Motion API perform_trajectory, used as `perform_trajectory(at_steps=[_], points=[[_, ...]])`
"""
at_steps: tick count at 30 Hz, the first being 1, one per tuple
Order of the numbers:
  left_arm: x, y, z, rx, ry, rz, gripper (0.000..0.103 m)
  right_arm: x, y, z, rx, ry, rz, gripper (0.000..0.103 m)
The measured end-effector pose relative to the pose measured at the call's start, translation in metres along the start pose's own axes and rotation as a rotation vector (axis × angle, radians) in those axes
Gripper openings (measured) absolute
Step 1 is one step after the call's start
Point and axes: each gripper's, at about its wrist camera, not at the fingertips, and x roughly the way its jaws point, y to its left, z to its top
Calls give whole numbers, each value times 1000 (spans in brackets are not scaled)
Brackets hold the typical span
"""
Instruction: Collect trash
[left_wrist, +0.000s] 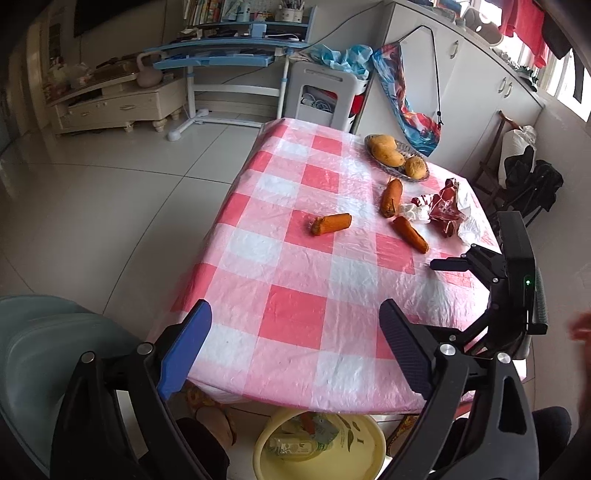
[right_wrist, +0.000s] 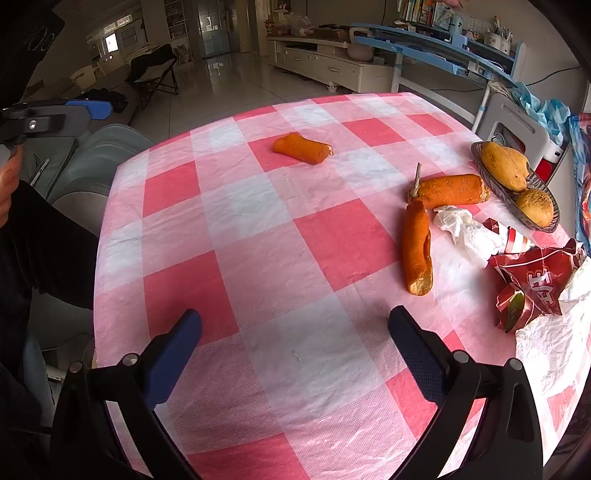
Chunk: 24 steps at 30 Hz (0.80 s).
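Both tools, left tool (left_wrist: 295, 347) and right tool (right_wrist: 295, 354), are seen spread wide and empty above the counter (right_wrist: 258, 229), where carrot pieces (right_wrist: 417, 247) and a red wrapper (right_wrist: 535, 284), partly cut off at the frame edge, are left lying.

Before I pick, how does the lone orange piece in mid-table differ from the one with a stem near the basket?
The lone orange piece is shorter, has no stem, and lies apart on open cloth. The stemmed piece is longer and lies among clutter, close to a third piece and the white tissue. Both are orange with a pale cut end.
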Motion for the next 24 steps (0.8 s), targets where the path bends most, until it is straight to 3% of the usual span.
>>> perform_trajectory(at_steps=[6, 13, 24], points=[[-1, 0, -8, 32, 9, 36, 91, 0, 0, -1, 0, 0, 0, 97], [-19, -24, -17, 236, -86, 135, 91, 0, 0, -1, 0, 0, 0, 97], [-8, -45, -19, 313, -42, 55, 91, 0, 0, -1, 0, -1, 1, 97]])
